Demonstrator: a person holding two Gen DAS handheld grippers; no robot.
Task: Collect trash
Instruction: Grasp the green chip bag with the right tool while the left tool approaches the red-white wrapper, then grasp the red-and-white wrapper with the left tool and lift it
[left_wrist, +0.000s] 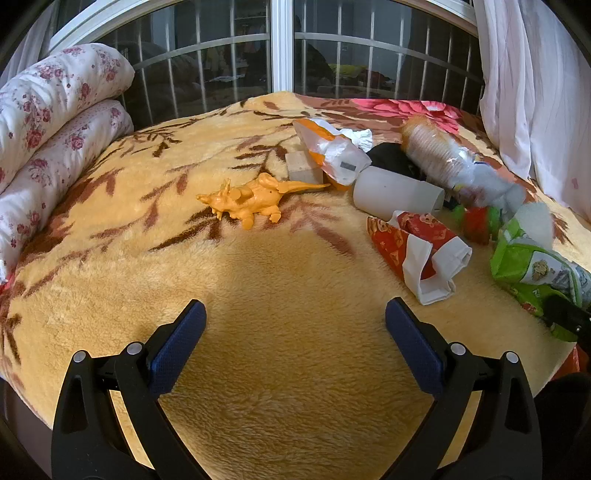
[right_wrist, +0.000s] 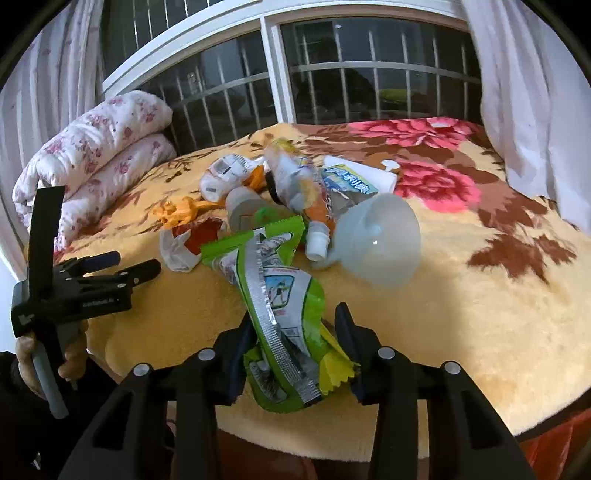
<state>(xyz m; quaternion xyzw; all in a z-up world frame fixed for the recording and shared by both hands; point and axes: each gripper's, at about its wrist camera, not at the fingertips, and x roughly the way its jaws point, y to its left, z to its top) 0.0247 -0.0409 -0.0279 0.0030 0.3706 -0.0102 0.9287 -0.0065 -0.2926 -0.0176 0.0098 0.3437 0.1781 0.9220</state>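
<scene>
Right claw straddles the green wrapper at the near bed edge.

The wrapper (right_wrist: 280, 314) lies between the fingers of the right gripper (right_wrist: 291, 332), its long axis running away from the claw toward the trash pile (right_wrist: 295, 199) mid-bed; the left pad seems to touch it, the right shows a gap, so I judge it not yet clamped. The left gripper (left_wrist: 295, 325) hangs wide open and empty over bare blanket (left_wrist: 258, 280), with the wrapper (left_wrist: 532, 273) well off to its right. The right hand is far nearer; the grab should fall to it.
</scene>
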